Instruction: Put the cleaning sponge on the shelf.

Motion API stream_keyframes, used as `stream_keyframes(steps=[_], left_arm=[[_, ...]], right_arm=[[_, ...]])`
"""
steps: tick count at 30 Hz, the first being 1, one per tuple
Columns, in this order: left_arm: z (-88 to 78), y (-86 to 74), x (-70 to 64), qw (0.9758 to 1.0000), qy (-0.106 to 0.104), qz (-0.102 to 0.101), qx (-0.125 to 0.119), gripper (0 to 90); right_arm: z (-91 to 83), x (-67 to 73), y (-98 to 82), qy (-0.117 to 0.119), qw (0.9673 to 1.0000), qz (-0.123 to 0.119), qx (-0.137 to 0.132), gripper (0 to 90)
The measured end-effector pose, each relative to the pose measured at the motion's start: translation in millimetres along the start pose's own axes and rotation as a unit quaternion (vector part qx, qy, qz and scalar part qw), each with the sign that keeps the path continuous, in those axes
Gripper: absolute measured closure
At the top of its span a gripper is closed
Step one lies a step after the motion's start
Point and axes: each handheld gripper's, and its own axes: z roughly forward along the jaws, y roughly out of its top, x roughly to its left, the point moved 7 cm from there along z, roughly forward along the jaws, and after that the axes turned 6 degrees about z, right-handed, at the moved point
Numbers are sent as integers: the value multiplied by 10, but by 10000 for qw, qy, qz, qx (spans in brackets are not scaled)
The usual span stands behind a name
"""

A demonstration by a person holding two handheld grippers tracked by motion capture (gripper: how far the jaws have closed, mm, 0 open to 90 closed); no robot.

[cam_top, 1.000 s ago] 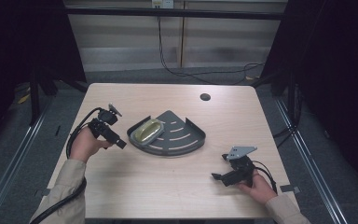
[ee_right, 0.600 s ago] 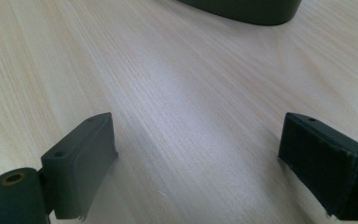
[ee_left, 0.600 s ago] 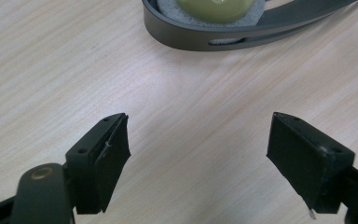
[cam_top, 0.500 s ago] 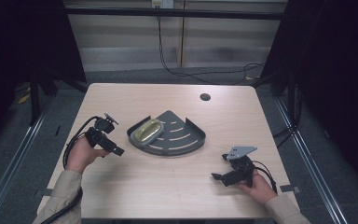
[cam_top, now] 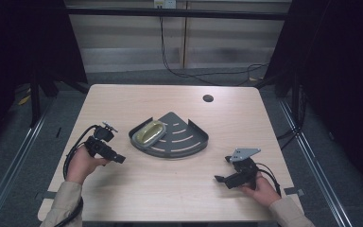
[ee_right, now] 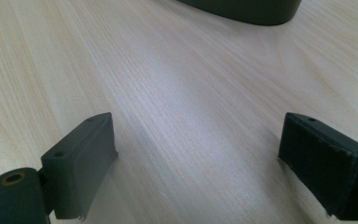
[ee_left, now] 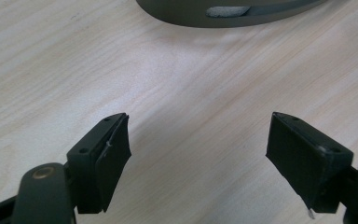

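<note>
From the high view, my left tongs (cam_top: 118, 159) sat low over the wooden table (cam_top: 170, 198), jaws spread and empty, pointing toward the dark grey corner caddy (cam_top: 184, 144). That quarter-round tray lay just ahead and to the right of their tips, near but not touching. Inside it, at the end closest to my left tongs, rested a small yellowish dish-shaped piece (cam_top: 150, 133); I couldn't tell exactly what it was. My right tongs (cam_top: 221, 179) lay down near the table's near edge, well apart from the caddy, which stood ahead and to their left.

From the left gripper view, my left tongs (ee_left: 198, 154) stood wide, nothing between the pads, only bare wood grain. The caddy's curved wall (ee_left: 186, 11) ran straight ahead of the tips, a slot in it showing something pale behind.

From the right gripper view, my right tongs (ee_right: 196, 158) also gaped wide with nothing in hand, and the caddy's rounded rim (ee_right: 247, 9) sat farther off, ahead.

My read on handling: the caddy looked like rigid moulded plastic or coated metal, light for its spread, smooth enough to slide on this table if nudged. I judged the best hold to be the upright wall, pinched from inside and outside, near a corner so it wouldn't swing. The yellowish piece looked small, light and probably slick; I'd have taken it across its narrow width, gently.
</note>
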Motion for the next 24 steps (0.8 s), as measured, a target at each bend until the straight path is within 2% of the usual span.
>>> stream_keyframes(steps=[7, 19, 24], left_arm=[[91, -90, -21, 10000, -47, 2, -86, 212], [215, -211, -22, 9997, 22, 196, -112, 211], [228, -228, -27, 9994, 63, 273, -200, 202]], right_arm=[[0, 0, 0, 2, 10000, -4, -1, 103], [0, 0, 0, 1, 10000, -1, -2, 102], [0, 0, 0, 1, 10000, 1, 0, 103]])
